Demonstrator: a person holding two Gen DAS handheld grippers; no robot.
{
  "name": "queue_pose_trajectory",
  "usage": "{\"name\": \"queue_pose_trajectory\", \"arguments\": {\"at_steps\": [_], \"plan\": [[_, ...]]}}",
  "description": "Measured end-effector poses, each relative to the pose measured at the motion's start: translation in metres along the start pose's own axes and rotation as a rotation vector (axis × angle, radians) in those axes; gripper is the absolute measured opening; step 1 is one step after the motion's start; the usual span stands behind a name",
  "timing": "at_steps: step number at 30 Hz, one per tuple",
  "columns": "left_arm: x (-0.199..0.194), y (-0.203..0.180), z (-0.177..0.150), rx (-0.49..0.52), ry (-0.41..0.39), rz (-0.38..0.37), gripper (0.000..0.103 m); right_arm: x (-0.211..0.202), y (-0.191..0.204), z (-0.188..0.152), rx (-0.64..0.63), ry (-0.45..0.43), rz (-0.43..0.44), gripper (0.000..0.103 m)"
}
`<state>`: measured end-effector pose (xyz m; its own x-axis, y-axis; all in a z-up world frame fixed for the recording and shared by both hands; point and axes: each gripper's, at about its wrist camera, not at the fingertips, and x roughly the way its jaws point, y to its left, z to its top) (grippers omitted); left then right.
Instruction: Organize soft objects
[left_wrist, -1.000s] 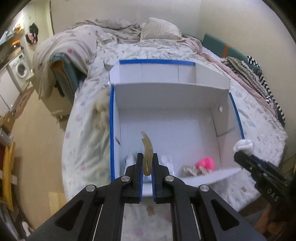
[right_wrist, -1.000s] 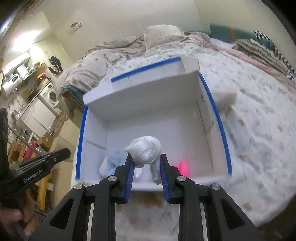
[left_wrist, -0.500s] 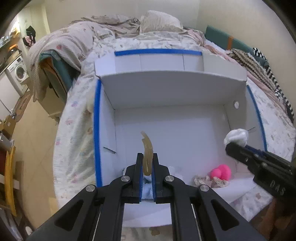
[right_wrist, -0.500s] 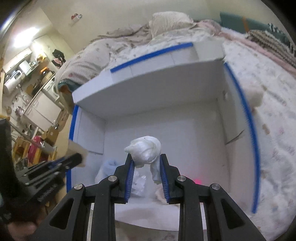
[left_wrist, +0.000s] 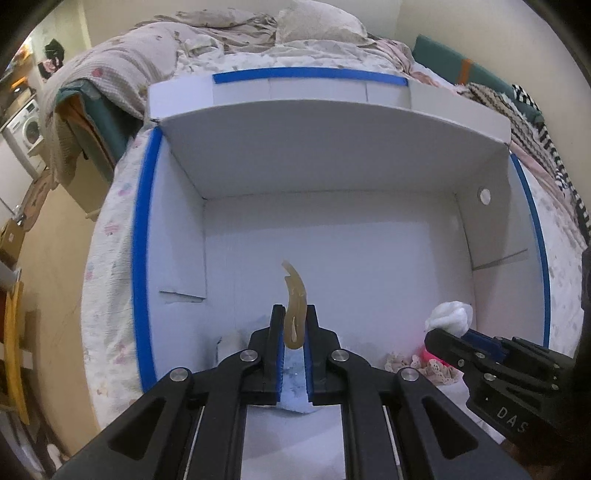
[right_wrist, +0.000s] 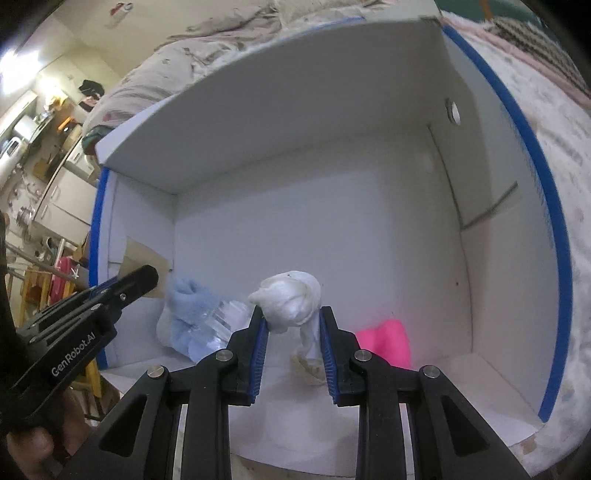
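Tongs over the box (left_wrist: 332, 155): left (left_wrist: 294, 328) pinch tan strip (left_wrist: 294, 299), right (right_wrist: 291, 325) white wad (right_wrist: 290, 301).

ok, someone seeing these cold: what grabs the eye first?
The big white box with blue-taped edges fills both views, sitting open on the bed. Over it, the left gripper pinches a thin tan piece and the right gripper holds a white fabric wad. The hot-pink item on the box floor at the near right stands out, with a pale blue fluffy item at the near left.
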<state>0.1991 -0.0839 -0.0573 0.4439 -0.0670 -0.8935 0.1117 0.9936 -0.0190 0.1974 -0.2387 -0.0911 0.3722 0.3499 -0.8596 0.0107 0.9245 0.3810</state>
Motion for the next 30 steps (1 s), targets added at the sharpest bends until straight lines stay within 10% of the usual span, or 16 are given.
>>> {"name": "queue_pose_trajectory", "arguments": {"at_steps": [11,20,24,30], "plan": [[0.010,-0.002,-0.003,-0.001,0.032,0.004,0.013,0.003,-0.005,0.001,0.030,0.010,0.009,0.035],[-0.001,0.000,-0.002,-0.002,-0.010,0.007,0.026,-0.007,-0.008,0.006,0.070,-0.038,0.029,0.073],[-0.009,-0.002,-0.001,0.003,-0.050,0.025,0.059,-0.016,-0.008,0.010,0.080,-0.090,0.021,0.084],[-0.014,0.003,0.002,-0.020,-0.076,0.043,0.064,-0.013,-0.005,0.008,0.061,-0.072,0.015,0.102]]}}
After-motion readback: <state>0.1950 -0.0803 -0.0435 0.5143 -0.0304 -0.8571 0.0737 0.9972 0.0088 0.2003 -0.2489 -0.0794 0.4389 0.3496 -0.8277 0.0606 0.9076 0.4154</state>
